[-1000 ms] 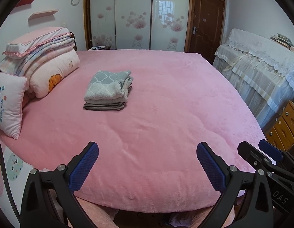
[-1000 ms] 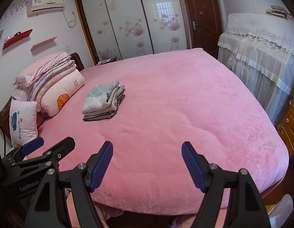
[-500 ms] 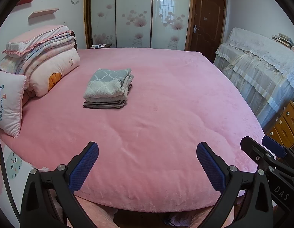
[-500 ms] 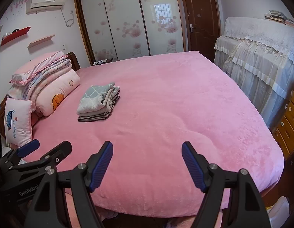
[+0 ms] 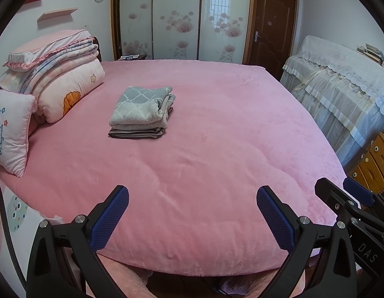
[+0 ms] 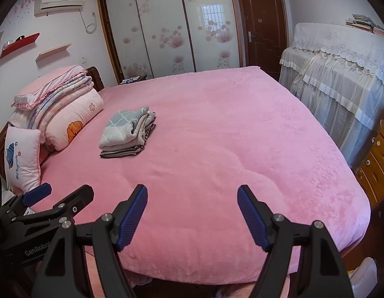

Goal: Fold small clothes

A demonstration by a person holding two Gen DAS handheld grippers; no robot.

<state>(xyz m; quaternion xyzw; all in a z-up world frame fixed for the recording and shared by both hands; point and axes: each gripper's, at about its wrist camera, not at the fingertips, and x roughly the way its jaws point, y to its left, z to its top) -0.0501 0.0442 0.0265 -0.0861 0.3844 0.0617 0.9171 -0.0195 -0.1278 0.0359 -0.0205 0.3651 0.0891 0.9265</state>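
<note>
A stack of folded small clothes [image 5: 142, 113] [image 6: 127, 134] lies on the pink bed [image 5: 216, 149] [image 6: 229, 149], left of centre; a grey lattice-patterned piece is on top and a dark striped one at the bottom. My left gripper [image 5: 192, 213] hangs over the bed's near edge, open, with nothing between its blue pads. My right gripper [image 6: 192, 213] is open too and holds nothing. Each gripper is well short of the stack. The right gripper's fingers [image 5: 350, 198] show at the lower right of the left wrist view, and the left gripper's fingers [image 6: 55, 203] show at the lower left of the right wrist view.
Folded quilts [image 5: 57, 79] [image 6: 60, 106] and a small pillow [image 5: 10, 129] [image 6: 21, 156] sit at the bed's left end. A lace-covered piece of furniture [image 5: 340, 82] [image 6: 340, 67] and wooden drawers [image 5: 373, 161] [image 6: 375, 154] stand to the right. Wardrobe doors [image 6: 167, 32] and a brown door [image 6: 262, 27] are behind.
The view has shifted only slightly. Both grippers stay open over the near edge of the bed and the stack has not moved.
</note>
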